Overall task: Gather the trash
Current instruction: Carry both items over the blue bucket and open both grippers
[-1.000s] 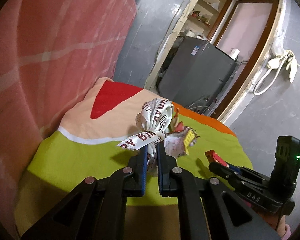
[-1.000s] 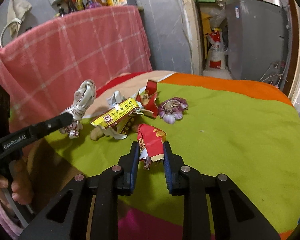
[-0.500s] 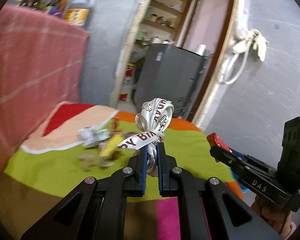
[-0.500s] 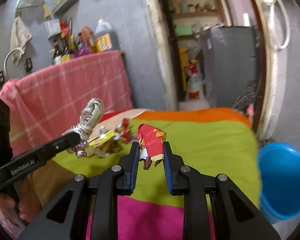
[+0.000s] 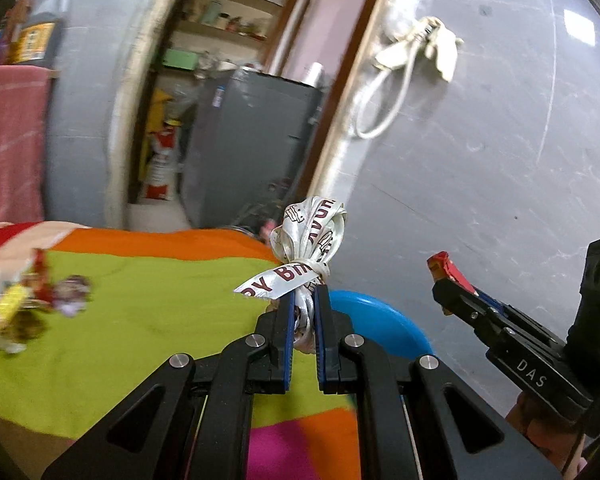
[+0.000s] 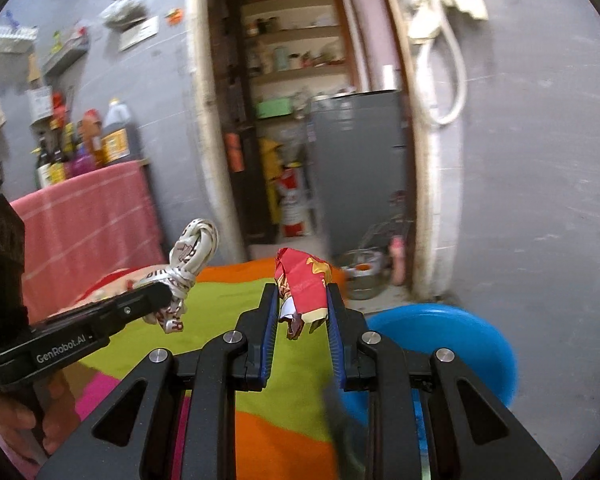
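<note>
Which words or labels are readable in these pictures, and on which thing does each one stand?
"DAS": on the right gripper, seen from the left wrist.
"GenRobot.AI": on the left gripper, seen from the right wrist.
"Y Bir": partial print on the ribbon; the rest is folded away.
Red wrapper and bottle labels: too blurred.

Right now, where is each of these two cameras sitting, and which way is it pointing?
Left wrist view: sits on the left tongs, facing along them at the knotted ribbon they clamp; the right tongs show alongside.
Right wrist view: sits on the right tongs, facing the red wrapper they clamp; the left tongs and a hand show.
Shared: the blue bin, bright bedspread, grey fridge.
</note>
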Demonstrator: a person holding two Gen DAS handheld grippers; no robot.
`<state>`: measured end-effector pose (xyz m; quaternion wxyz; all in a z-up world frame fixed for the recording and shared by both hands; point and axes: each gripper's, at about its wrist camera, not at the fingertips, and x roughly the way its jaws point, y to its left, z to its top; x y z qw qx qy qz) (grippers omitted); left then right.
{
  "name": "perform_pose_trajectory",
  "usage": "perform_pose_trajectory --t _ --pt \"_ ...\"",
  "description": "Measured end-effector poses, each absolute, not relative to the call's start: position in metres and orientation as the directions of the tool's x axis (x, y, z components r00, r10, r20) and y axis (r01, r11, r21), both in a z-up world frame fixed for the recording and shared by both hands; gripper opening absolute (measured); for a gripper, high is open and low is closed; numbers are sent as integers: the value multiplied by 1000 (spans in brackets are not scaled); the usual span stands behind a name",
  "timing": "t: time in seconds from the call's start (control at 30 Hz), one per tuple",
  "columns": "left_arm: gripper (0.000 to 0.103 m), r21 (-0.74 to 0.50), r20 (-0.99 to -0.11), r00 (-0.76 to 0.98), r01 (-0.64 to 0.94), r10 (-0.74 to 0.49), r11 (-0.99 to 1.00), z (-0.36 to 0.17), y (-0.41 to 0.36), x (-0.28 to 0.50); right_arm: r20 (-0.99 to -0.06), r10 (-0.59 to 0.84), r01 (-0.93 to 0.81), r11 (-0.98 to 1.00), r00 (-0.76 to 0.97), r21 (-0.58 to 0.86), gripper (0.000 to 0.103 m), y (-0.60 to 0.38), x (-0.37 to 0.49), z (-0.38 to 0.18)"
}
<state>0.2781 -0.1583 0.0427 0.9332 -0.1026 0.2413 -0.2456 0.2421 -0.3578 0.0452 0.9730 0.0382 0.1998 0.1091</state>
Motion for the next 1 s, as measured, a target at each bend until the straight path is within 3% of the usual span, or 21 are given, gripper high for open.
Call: perform_pose_trajectory --t 0.5,0.77,1.0 --pt "7 -270 -475 663 517 -579 813 13 -279 325 -401 65 -5 989 914 148 24 -455 260 15" --pt "7 -285 -519 641 494 -566 821 -6 -296 346 -435 54 24 985 899 173 24 -473 272 -7" --pt "10 -299 -552 625 469 -552 831 -16 -294 356 -452 51 43 980 891 197 30 -482 280 -20"
